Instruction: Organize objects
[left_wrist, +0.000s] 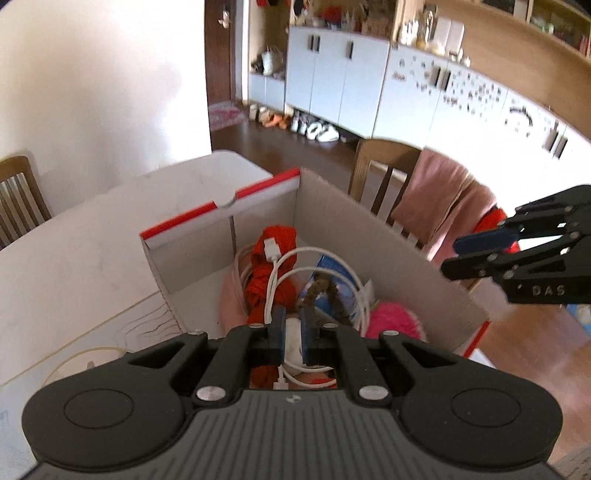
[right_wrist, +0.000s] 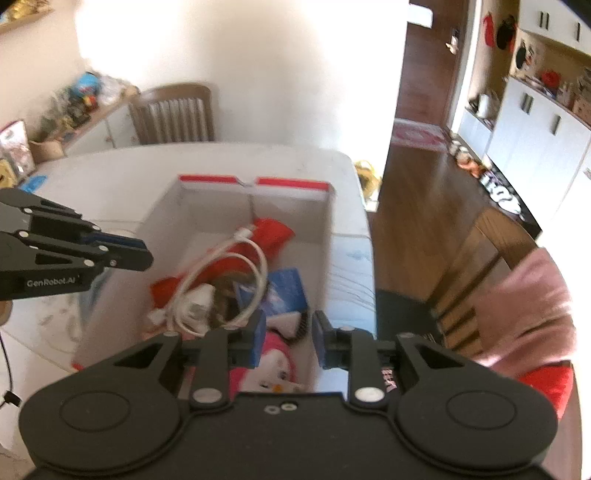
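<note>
Above the cardboard box (left_wrist: 388, 236) both your grippers tip steeply down toward its open top, w/ the box sitting on the white table (left_wrist: 74, 236).

Left gripper (left_wrist: 292, 332): it hovers over the near end of the box, pointing down and fwd into it. Its blue pads are nearly together, only a thin gap showing. A white charger plug shows thru that gap, but the right wrist view puts the left gripper (right_wrist: 142, 253) up off the box's left side w/ nothing in its tips, so it's closed on nothing.

Right gripper (right_wrist: 288, 339): it hangs over the box's near right corner, also angled down. Its jaws stand partly apart, clear gap between the pads, nothing between them; you only see the box contents below. From the left wrist view the right gripper (left_wrist: 452, 256) sits off the box's right wall, above the rim.

White cable (right_wrist: 236, 280): it lies inside the box, coiled in loose loops on top of the red cloth (right_wrist: 271, 230). Its free connector end points toward the box's far wall; the coil's long axis runs roughly near-to-far. Charger plug (right_wrist: 199, 304) rests at the coil's near end.

Also in the box: blue packet (right_wrist: 284, 291) right of the coil, and a pink plush (right_wrist: 275, 363) at the near end.
</note>
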